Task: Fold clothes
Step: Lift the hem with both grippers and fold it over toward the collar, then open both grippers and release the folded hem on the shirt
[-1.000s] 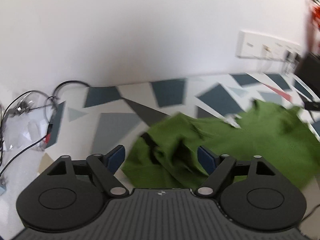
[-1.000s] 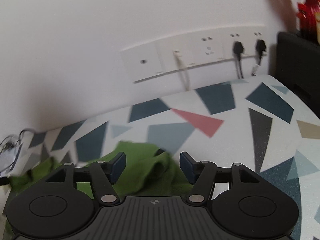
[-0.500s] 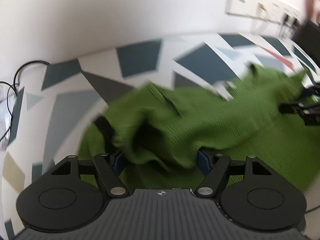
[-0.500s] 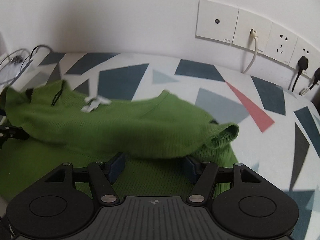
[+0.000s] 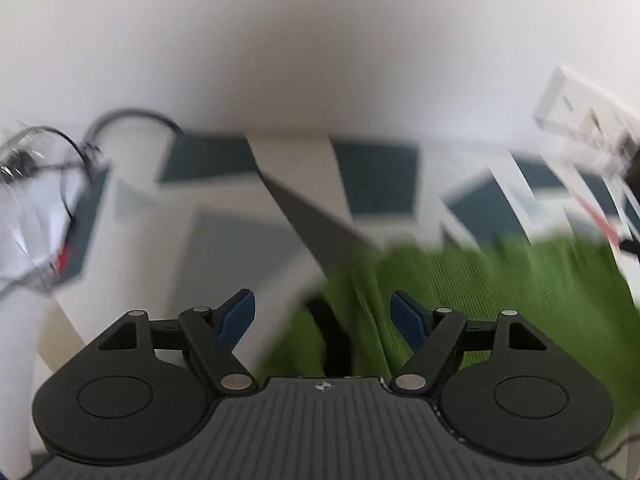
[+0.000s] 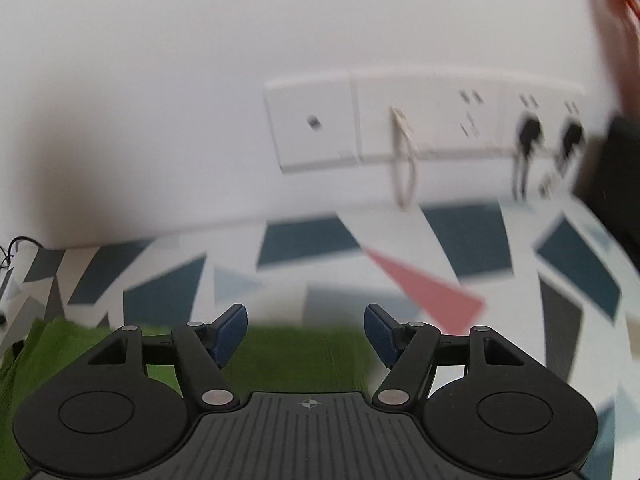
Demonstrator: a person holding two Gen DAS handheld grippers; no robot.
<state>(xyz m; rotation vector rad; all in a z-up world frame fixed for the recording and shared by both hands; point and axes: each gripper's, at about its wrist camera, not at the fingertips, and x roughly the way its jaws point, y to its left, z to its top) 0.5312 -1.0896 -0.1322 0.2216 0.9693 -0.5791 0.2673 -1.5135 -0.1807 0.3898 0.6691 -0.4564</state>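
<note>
While both frames are smeared with motion, the green garment [image 5: 500, 292] lies rumpled on the patterned bench [image 6: 312, 256], under and ahead of both tools. Left gripper [image 5: 323, 308] and right gripper [image 6: 306, 330] have jaws apart, holding nothing (a between-folds look). Next comes choosing an edge to pinch.
</note>
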